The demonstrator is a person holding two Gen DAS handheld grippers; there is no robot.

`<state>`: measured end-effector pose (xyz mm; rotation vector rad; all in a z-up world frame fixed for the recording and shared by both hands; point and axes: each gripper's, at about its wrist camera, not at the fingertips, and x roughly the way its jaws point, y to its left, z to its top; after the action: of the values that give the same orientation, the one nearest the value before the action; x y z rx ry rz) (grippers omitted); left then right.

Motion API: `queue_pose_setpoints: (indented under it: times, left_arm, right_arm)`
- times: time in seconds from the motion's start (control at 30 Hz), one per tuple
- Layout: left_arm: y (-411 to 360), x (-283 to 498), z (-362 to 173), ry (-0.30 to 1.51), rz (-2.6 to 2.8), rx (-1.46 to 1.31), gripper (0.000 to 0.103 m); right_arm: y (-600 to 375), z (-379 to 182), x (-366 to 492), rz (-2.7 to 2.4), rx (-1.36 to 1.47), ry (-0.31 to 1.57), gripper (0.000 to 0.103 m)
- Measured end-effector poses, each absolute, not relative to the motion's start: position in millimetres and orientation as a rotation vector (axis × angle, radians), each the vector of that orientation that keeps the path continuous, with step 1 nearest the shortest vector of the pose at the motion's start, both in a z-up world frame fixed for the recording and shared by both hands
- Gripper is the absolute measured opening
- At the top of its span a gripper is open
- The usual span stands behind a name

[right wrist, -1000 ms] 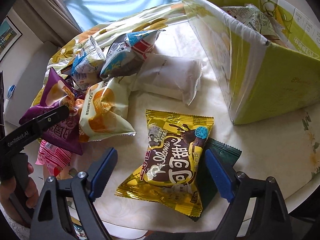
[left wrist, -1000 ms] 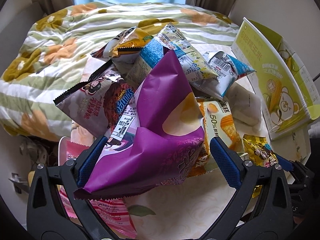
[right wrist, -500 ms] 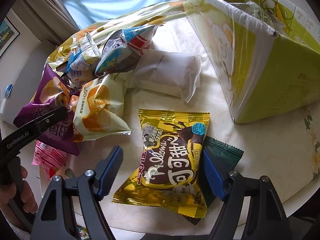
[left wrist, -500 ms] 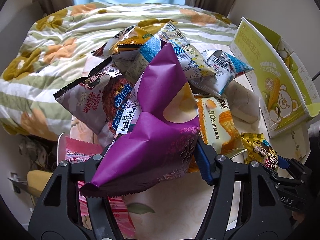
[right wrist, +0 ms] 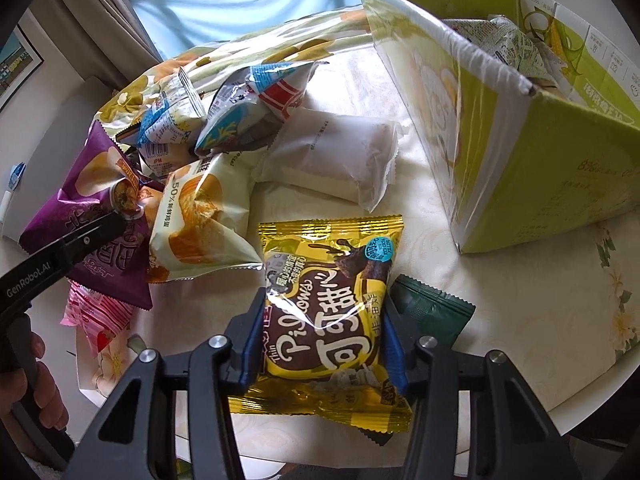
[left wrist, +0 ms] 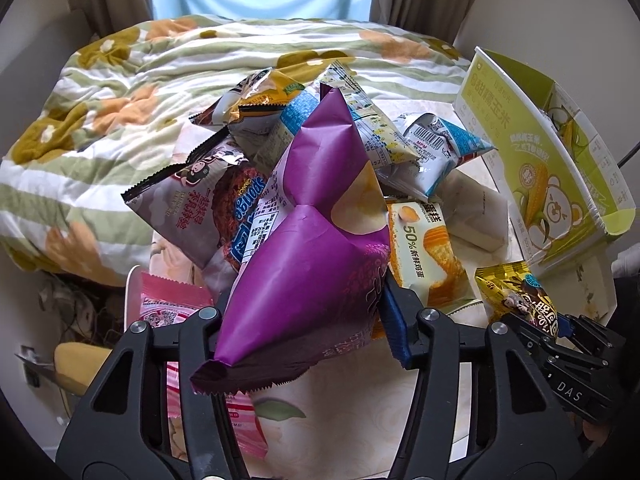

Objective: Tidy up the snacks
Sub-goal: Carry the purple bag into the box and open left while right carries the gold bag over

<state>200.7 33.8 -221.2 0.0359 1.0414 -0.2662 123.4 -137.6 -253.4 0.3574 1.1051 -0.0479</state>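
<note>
Closing on the purple bag (left wrist: 316, 280), the left gripper (left wrist: 304, 322) pinches its lower end; the bag's long axis runs up and away, its sealed edge toward the camera. The left pad is hidden behind the foil. The right gripper (right wrist: 322, 344), jaws also closing, grasps the yellow packet (right wrist: 326, 308) lengthwise, near the green box (right wrist: 516, 168). A dark green sachet (right wrist: 434, 312) lies partly covered beneath the packet. Box contents are hard to read.
</note>
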Motion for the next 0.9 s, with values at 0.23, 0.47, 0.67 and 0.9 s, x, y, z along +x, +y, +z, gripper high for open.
queue_pose_setpoints:
  times: [0.23,0.47,0.67,0.9]
  left_arm:
    - [35.3,184.2,-190.9,0.984,-0.268,0.026,0.051]
    - [24.0,166.6,-139.6,0.902,-0.279,0.036,0.051]
    - [-15.0,161.3,-93.9,0.829,-0.324,0.037,0.050]
    - [-96.1,163.3,-66.4,0.783,-0.375,-0.004,0.050]
  right_arm:
    - [-130.0,-223.9,114.7,0.004,0.330,1.057,0.046]
    - [-128.1,-163.5,106.7,0.076,0.313,0.957,0.046]
    - [-162.5,-112.6,104.7,0.095,0.339,0.847,0.046]
    - [-244.4,-81.5,114.4,0.057,0.329,0.785,0.046]
